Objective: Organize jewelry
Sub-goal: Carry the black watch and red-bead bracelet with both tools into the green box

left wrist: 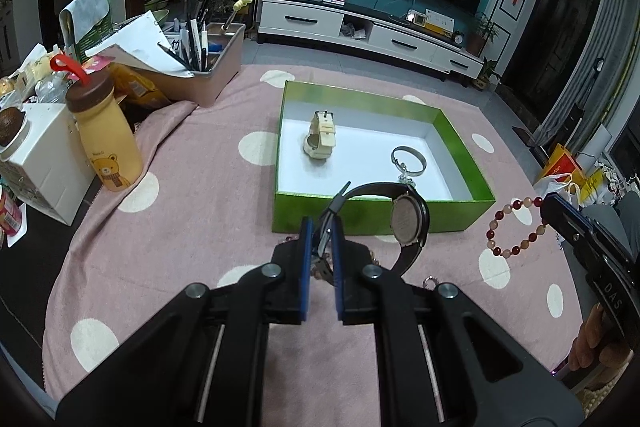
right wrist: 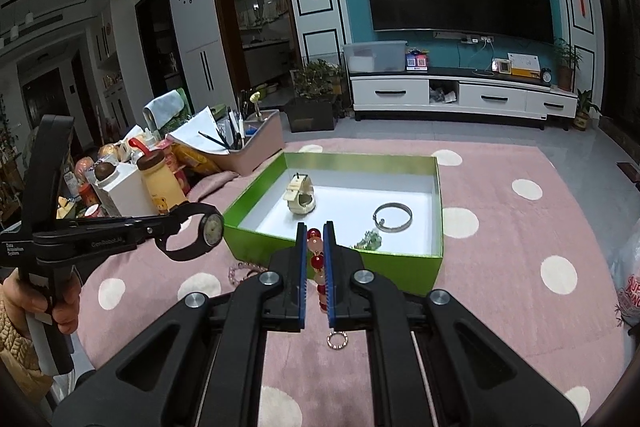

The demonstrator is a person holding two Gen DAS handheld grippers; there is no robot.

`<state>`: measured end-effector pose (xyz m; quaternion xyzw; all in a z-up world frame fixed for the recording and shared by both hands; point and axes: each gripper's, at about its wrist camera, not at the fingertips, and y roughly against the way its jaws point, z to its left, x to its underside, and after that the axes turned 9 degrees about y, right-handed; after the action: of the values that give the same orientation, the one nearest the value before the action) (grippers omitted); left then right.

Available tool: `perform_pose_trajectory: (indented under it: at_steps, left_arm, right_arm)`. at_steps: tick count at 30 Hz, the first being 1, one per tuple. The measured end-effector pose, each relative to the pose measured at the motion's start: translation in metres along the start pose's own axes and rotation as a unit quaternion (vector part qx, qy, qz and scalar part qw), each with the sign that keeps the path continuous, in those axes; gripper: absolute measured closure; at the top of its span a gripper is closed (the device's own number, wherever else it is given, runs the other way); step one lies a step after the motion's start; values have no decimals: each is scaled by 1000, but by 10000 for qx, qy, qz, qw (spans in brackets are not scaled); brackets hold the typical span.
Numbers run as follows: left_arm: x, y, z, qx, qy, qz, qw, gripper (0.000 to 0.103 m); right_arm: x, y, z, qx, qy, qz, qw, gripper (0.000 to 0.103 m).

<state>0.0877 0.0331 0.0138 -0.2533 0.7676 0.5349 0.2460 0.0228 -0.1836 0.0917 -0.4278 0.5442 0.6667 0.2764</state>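
Note:
My left gripper point(left wrist: 320, 227) is shut on the strap of a black wristwatch point(left wrist: 408, 221), which hangs in the air just in front of the green box point(left wrist: 384, 217). From the right wrist view the same watch point(right wrist: 210, 229) dangles at the left gripper's tip. My right gripper point(right wrist: 315, 233) is shut on a red and pink bead bracelet point(right wrist: 317, 261); in the left wrist view that bracelet point(left wrist: 516, 227) hangs as a loop at the right. Inside the white-floored green box point(right wrist: 438, 195) lie a cream watch point(right wrist: 300, 197), a silver bangle point(right wrist: 393, 217) and a small green trinket point(right wrist: 370, 239).
The pink dotted cloth point(left wrist: 192, 195) still carries a pink bead bracelet point(right wrist: 245, 271) and a small ring point(right wrist: 338, 340). At the left stand a yellow bear bottle point(left wrist: 106, 139), a white carton point(left wrist: 44, 163) and a pen organizer point(left wrist: 208, 67). A hand point(right wrist: 66, 307) grips the left handle.

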Motion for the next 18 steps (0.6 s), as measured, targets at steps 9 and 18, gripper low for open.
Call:
perform_pose_trajectory:
  at_steps: [9,18]
  left_arm:
    - [-15,-11,-19,31,-113,5,9999,94]
    - [-39,-38,-32,11,-129,91,9999,94]
  right_arm:
    - [-13,-7,-14,30,-51,-118,9999,96]
    - [-27,-25,-36,129,-164,-60,9998,96]
